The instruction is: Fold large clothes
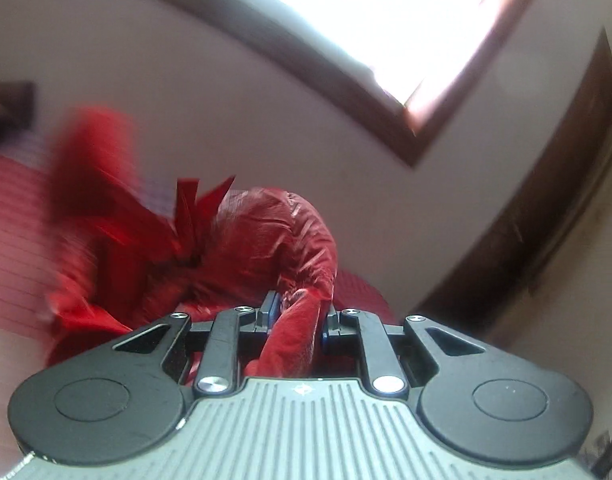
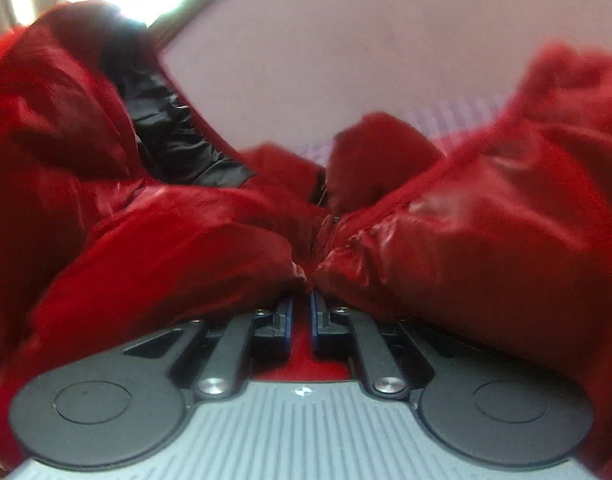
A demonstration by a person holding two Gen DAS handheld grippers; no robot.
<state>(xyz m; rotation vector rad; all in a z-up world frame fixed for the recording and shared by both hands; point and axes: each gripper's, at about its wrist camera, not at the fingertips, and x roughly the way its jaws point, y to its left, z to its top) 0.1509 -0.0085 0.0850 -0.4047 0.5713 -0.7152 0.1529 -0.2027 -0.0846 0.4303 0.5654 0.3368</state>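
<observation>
A shiny red padded jacket (image 1: 261, 240) fills the middle of the left wrist view, lifted and bunched, blurred at its left part. My left gripper (image 1: 299, 312) is shut on a thick fold of that jacket, which runs back between the blue pads (image 1: 270, 307). In the right wrist view the red jacket (image 2: 486, 216) spreads to both sides, with its black lining (image 2: 173, 136) showing at the upper left. My right gripper (image 2: 301, 312) is shut on a pinch of the jacket's red fabric, and the puffed cloth hides its fingertips.
A red and white striped bed cover (image 1: 13, 216) lies under the jacket at the left. Behind it are a pale wall (image 1: 209, 92), a bright window with a dark wooden frame (image 1: 366, 92), and dark wooden trim (image 1: 554, 184) at the right.
</observation>
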